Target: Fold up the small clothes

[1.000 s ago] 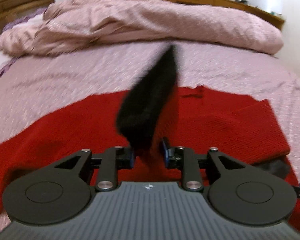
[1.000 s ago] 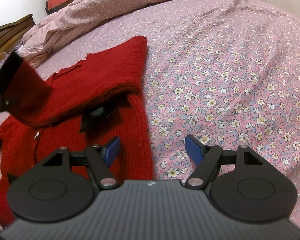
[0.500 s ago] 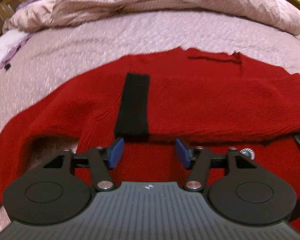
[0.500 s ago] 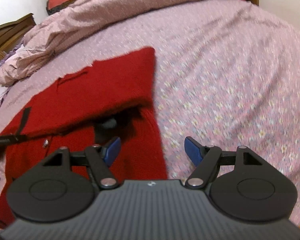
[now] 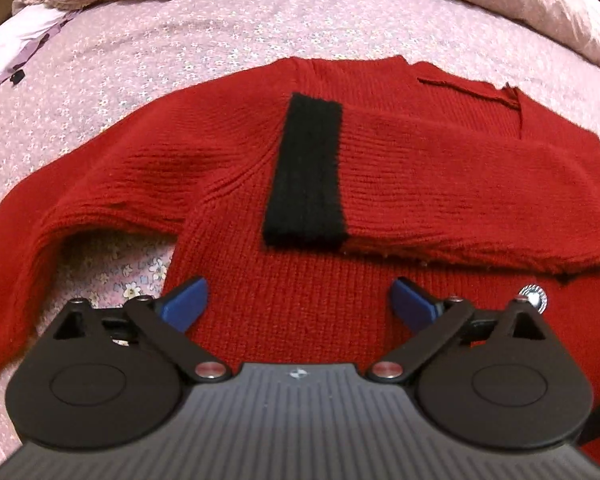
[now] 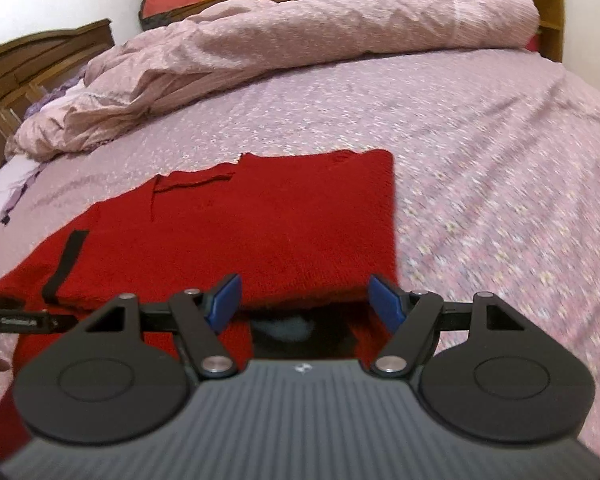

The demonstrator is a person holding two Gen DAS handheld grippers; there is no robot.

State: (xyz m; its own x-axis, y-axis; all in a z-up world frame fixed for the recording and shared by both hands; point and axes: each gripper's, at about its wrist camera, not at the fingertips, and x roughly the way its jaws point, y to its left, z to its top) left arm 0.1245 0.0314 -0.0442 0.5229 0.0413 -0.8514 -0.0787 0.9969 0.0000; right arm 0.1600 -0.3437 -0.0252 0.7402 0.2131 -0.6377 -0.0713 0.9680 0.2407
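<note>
Folding red knitted sweater (image 5: 400,184) lying flat on floral pink bed (image 5: 180,40); black-cuffed sleeve (image 5: 306,172) crosses chest. Both jaws spread, empty. Next: pinch left sleeve's cuff, fold across squarely.

Even soft indoor light, strong fisheye bending at edges, right view blurred, perhaps motion

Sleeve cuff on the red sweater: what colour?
Black, against the red sweater; the cuff shows best in the left wrist view.

Both my grippers empty, jaws apart.
My left gripper (image 5: 298,304) and right gripper (image 6: 305,301) each pointed forward, blue fingertips spread wide.
</note>
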